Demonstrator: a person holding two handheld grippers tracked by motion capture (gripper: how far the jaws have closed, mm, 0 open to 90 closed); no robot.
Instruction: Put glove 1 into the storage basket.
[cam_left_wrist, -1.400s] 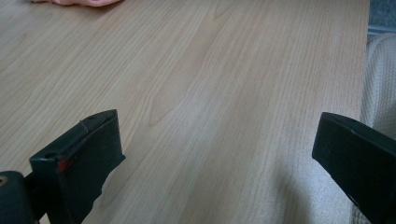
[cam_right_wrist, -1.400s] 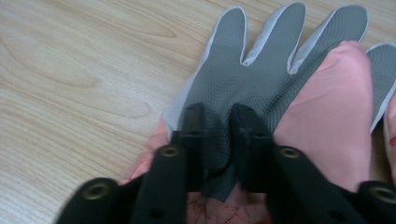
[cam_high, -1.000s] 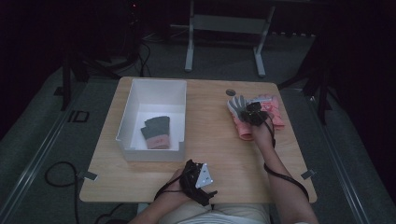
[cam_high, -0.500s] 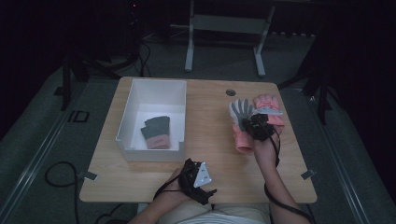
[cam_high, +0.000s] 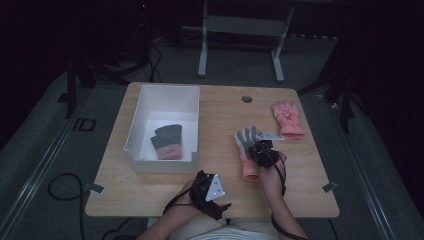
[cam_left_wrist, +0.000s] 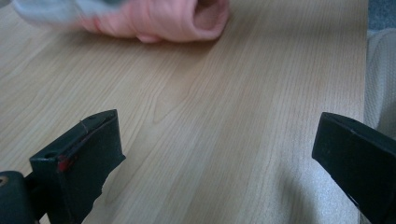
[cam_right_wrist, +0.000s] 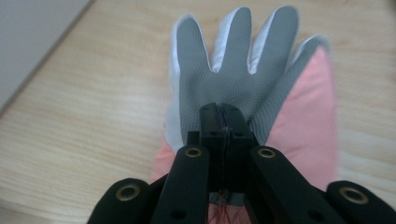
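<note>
Right gripper view: the right tool (cam_right_wrist: 223, 135) is closed, with its jaws pinched together on the palm of the grey and pink glove (cam_right_wrist: 243, 70). The glove's fingers point away from the tool, and the pink cuff end lies toward the person. In the high view, the right tool (cam_high: 262, 150) and the held glove (cam_high: 247, 150) are located at the middle right of the table (cam_high: 220, 110), between the white bin (cam_high: 164, 102) and a second pink glove (cam_high: 287, 119), which lies flat and well apart near the far right edge. Whether the held glove is raised off the table or dragged along it cannot be told.

The left tool (cam_high: 210, 192) is held at the near edge of the table; in the left gripper view its jaws stand wide apart with nothing between them, and the pink cuff (cam_left_wrist: 163, 18) is seen farther off.

A dark grey glove with a pink cuff (cam_high: 166, 141) already lies inside the bin.

The step in hand is judged to be the transfer of the gripped glove toward the bin. For the next move, the glove is to be carried leftward, raised clear of the bin's wall, and released over the bin's floor.
</note>
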